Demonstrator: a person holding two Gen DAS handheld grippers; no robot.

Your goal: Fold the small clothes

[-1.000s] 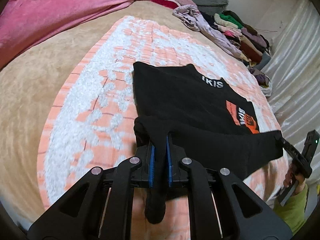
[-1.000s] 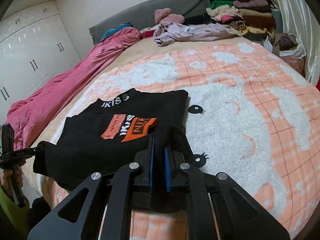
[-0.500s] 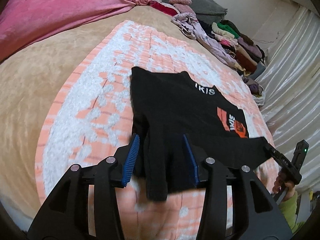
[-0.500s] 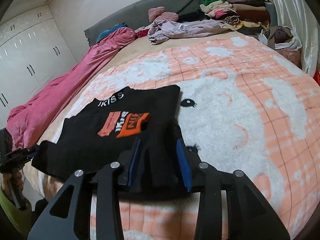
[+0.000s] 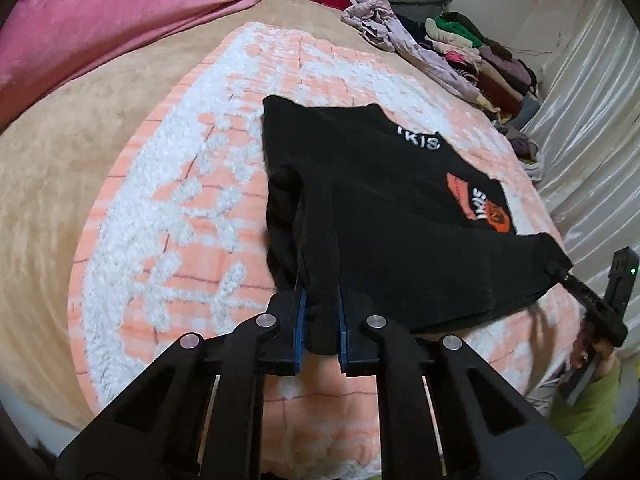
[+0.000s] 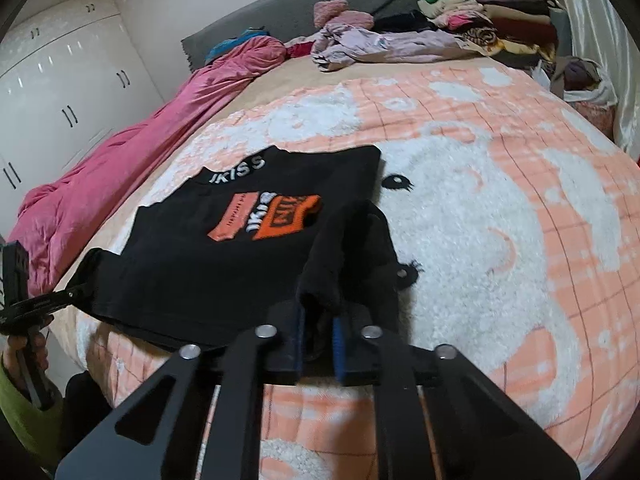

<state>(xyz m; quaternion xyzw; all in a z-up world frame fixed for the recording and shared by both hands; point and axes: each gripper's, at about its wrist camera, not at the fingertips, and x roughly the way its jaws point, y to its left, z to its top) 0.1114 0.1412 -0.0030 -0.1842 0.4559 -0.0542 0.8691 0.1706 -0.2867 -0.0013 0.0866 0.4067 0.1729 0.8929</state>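
Covering a tan bed (image 5: pixel 52 168), peach-white fleece blanket (image 6: pixel 500 216), white wardrobe (image 6: pixel 60 92), both fingers clamped on black shirt (image 5: pixel 380 208).

black shirt (image 6: pixel 208 264) | neckline: "IKISS" in white | orange chest print: unreadable

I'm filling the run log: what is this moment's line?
left tongs: shut on black shirt | right tongs: shut on black shirt | near hem lifted

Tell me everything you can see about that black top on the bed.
The black top is soft knit, with white lettering at the collar and an orange print on the chest. It lies spread on the peach and white blanket. Its near edge is lifted, a bunch pinched in the left claw, another in the right claw.
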